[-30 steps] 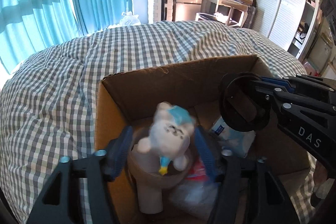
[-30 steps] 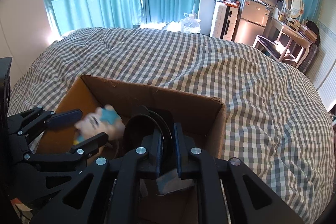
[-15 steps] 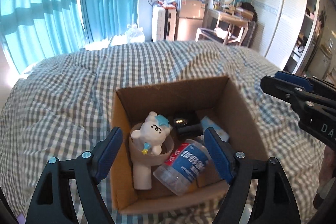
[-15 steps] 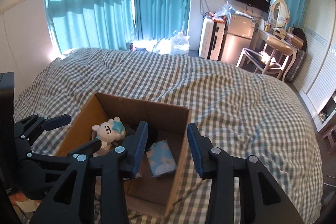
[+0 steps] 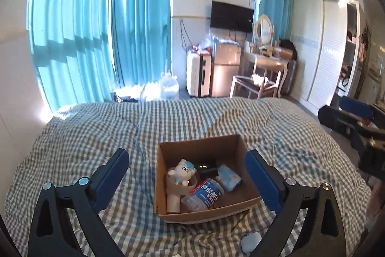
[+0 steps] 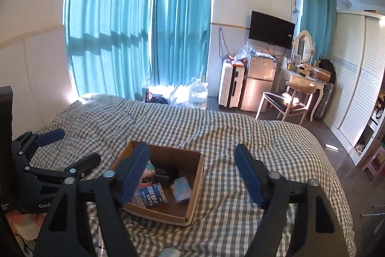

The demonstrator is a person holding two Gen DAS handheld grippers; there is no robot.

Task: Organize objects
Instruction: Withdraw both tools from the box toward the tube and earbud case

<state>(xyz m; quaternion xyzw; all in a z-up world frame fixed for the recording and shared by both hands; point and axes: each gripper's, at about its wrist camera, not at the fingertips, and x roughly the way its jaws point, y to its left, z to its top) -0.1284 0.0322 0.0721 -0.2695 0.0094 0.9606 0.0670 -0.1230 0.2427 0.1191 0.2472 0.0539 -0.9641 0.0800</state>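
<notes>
An open cardboard box (image 5: 250,189) (image 6: 196,182) sits on the checked bed. In it are a white plush bear (image 5: 183,171) on a beige cup-like holder, a water bottle with a blue label (image 5: 204,194) (image 6: 151,194), a light blue tissue pack (image 5: 228,177) (image 6: 182,189) and a black object (image 5: 208,166). My left gripper (image 5: 187,181) is open and empty, raised above and in front of the box. My right gripper (image 6: 192,176) is open and empty, raised above the box's right side. The left gripper shows at the left of the right wrist view (image 6: 69,148).
The grey-checked duvet (image 5: 96,136) covers the bed around the box. A pale blue object (image 5: 250,241) lies on the bed near the front edge. Beyond the bed stand blue curtains, a white suitcase, a small fridge (image 6: 258,88), a chair and a dressing table.
Both grippers have pulled up and back from the box and opened wider. The bear and the black round object they held a second ago now lie in the box.
</notes>
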